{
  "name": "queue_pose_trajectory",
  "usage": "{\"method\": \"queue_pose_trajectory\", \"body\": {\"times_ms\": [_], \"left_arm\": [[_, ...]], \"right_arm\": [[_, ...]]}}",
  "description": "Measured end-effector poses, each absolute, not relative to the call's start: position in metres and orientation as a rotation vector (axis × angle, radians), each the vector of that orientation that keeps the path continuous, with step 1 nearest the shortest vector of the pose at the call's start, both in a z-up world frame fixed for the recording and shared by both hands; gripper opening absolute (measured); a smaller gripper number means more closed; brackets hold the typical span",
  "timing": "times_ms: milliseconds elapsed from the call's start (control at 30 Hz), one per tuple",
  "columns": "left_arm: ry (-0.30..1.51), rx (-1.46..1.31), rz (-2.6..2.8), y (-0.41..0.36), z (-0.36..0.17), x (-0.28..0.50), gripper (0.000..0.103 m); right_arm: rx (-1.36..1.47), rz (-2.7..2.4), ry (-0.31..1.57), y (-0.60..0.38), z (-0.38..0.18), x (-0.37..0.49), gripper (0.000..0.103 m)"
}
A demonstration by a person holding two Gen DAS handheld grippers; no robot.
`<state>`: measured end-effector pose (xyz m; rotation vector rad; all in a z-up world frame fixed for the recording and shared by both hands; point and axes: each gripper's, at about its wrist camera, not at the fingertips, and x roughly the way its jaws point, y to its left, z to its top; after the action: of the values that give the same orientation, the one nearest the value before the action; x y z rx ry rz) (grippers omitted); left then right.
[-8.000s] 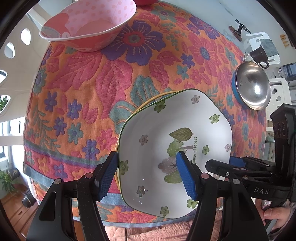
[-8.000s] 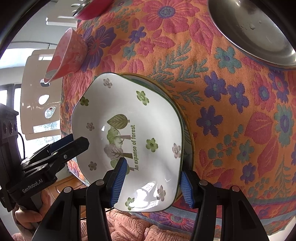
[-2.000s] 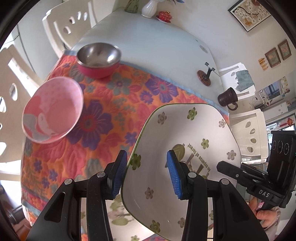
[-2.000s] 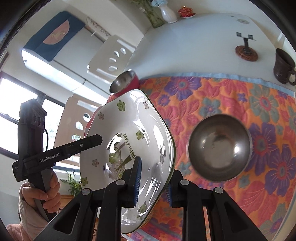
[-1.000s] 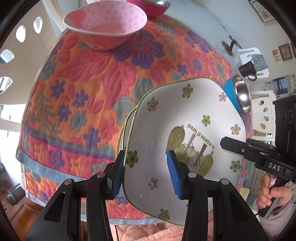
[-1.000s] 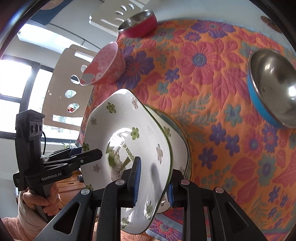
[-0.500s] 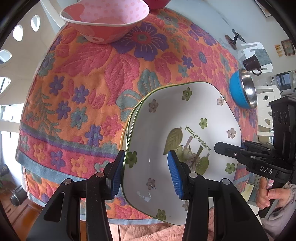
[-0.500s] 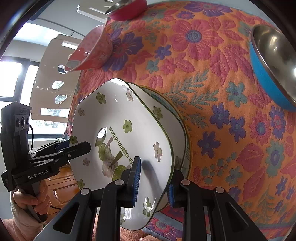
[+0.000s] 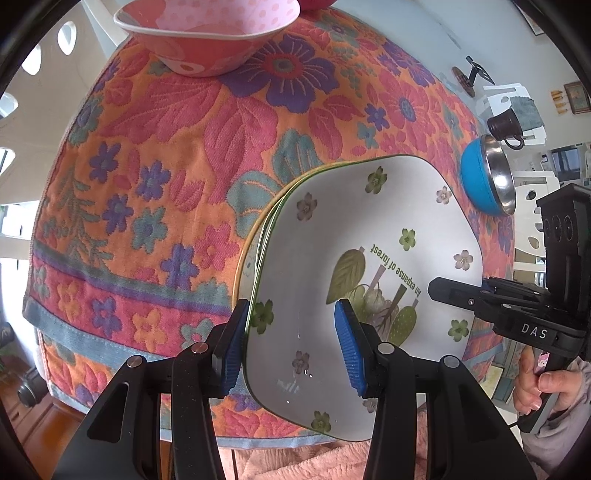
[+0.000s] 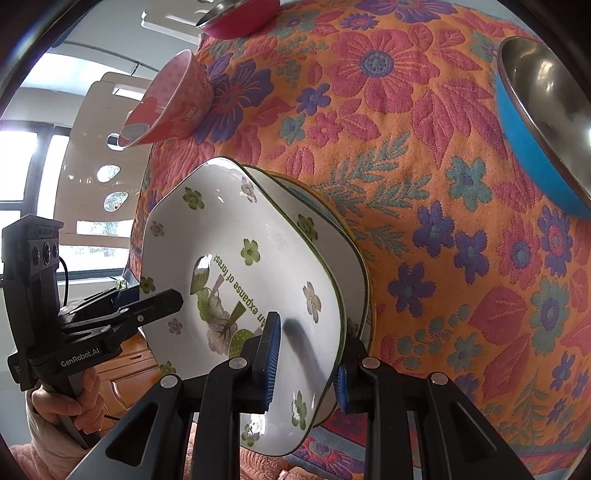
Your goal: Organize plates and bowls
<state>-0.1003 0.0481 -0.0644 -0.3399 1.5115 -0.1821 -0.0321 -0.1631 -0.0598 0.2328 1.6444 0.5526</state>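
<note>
A white plate with green flowers and a forest print (image 9: 369,229) (image 10: 240,229) is held by both grippers over a stack of plates (image 9: 242,266) (image 10: 332,240) near the table's front edge. My left gripper (image 9: 291,339) is shut on its near-left rim, one pad outside and one inside. My right gripper (image 10: 306,362) is shut on the opposite rim and shows in the left wrist view (image 9: 439,290). The plate tilts, its far edge low over the stack; whether they touch I cannot tell.
A pink dotted bowl (image 9: 207,33) (image 10: 170,107) stands at the far left of the floral tablecloth (image 9: 166,147). A blue steel bowl (image 9: 484,181) (image 10: 535,103) sits to the right, a red bowl (image 10: 240,18) and a brown mug (image 9: 506,125) beyond.
Both grippers have sunk with the plate toward the stack, and the plate now lies flatter and closer over it. Both grips are unchanged.
</note>
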Motion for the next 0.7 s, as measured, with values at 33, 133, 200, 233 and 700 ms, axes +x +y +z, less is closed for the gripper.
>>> {"method": "queue_pose_trajectory", "body": {"times_ms": [33,133,200,233,700], "left_arm": [[1.513,-0.344,-0.182,0.048,-0.065,-0.101,0.042],[1.520,-0.354,-0.185,0.048,-0.067,-0.101,0.042],[1.523,-0.362,-0.187,0.048,-0.068,-0.102,0.042],[1.523,-0.369,-0.187,0.049,-0.069,-0.102,0.042],[1.493,-0.445,-0.202,0.059,-0.066,-0.103,0.042]], "right_arm": [[0.229,0.552,1.648,-0.163,-0.060,-0.032,0.025],[0.222,0.550,1.654,-0.163,-0.060,-0.032,0.025],[0.222,0.549,1.659,-0.165,-0.060,-0.031,0.025],[0.222,0.547,1.662,-0.165,-0.060,-0.031,0.025],[0.274,0.554,1.681,-0.174,-0.058,-0.028,0.030]]}}
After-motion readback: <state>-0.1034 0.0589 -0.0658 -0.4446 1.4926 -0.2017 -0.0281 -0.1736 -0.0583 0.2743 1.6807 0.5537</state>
